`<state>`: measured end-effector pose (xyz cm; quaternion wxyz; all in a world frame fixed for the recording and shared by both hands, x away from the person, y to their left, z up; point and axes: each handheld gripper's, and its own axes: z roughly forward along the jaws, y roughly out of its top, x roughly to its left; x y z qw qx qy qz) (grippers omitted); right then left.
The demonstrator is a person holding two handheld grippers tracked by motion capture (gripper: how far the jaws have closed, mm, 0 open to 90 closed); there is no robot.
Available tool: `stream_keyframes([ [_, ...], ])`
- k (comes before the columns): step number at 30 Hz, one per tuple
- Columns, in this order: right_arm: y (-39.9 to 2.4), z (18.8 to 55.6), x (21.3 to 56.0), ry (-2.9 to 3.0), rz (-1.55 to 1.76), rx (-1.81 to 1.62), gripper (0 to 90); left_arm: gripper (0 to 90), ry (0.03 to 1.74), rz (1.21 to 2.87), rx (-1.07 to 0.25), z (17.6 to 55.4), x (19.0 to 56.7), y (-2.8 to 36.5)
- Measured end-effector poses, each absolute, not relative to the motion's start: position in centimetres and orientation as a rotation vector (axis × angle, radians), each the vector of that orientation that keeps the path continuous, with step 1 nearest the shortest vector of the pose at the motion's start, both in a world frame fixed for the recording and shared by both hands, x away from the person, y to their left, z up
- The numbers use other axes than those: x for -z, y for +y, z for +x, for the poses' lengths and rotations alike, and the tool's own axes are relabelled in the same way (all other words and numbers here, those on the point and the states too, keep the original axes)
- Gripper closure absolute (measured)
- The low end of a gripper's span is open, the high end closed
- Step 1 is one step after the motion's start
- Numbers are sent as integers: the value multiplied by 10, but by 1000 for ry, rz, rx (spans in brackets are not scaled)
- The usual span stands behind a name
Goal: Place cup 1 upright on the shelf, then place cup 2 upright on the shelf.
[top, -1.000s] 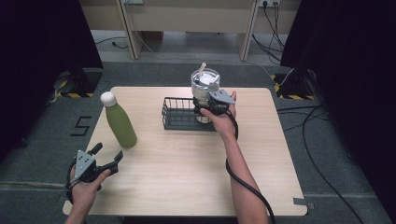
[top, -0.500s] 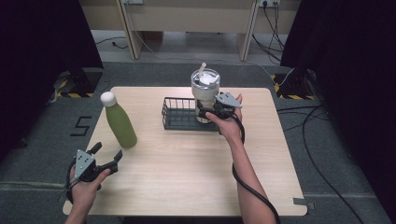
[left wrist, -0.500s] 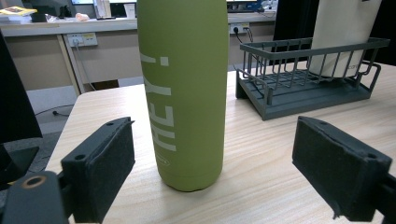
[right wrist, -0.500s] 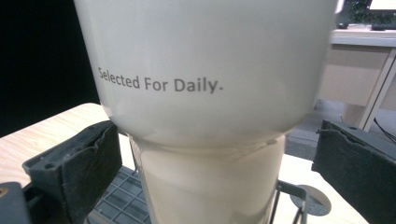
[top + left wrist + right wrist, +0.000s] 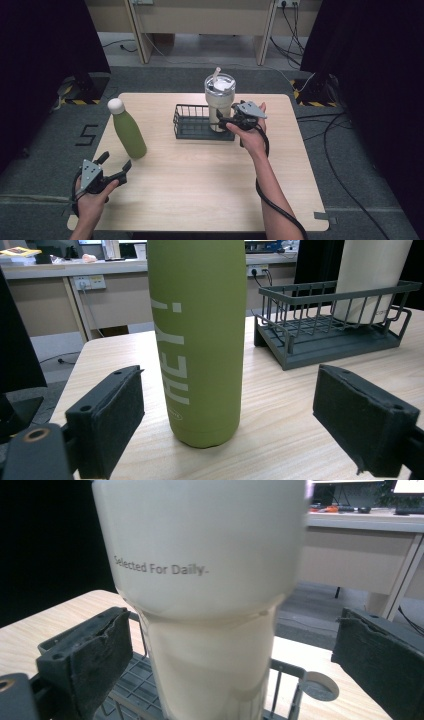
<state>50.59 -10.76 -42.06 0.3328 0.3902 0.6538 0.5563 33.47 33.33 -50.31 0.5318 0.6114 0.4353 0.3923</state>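
Observation:
A tall cream tumbler [image 5: 219, 97] with a clear lid and straw stands in the right end of a dark wire basket [image 5: 192, 125]. My right gripper [image 5: 223, 120] reaches it from the right, low on its body. In the right gripper view the tumbler [image 5: 200, 555] fills the gap of my right gripper [image 5: 225, 645]. The jaws have just been closing, but both pads stand clear of it. A green bottle [image 5: 127, 132] with a white cap stands upright at the left. My left gripper [image 5: 117, 162] is open just in front of it, and the bottle [image 5: 200, 340] stands beyond its pads [image 5: 110, 425].
The wooden table [image 5: 200, 185] has bare room in the middle and along the front. The basket [image 5: 320, 335] sits behind and right of the bottle. Grey floor, cables and dark curtains surround the table, with desk legs beyond.
My right gripper has shifted a little to the right beside the tumbler. The tumbler, basket, bottle and left gripper have stayed where they were.

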Motion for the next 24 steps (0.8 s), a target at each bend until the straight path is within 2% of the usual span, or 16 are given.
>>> stream_keyframes([
  [24, -158, 464, 428, 1658, 1092, -1436, 53, 121, 1027, 1458, -936, 337, 501, 328],
])
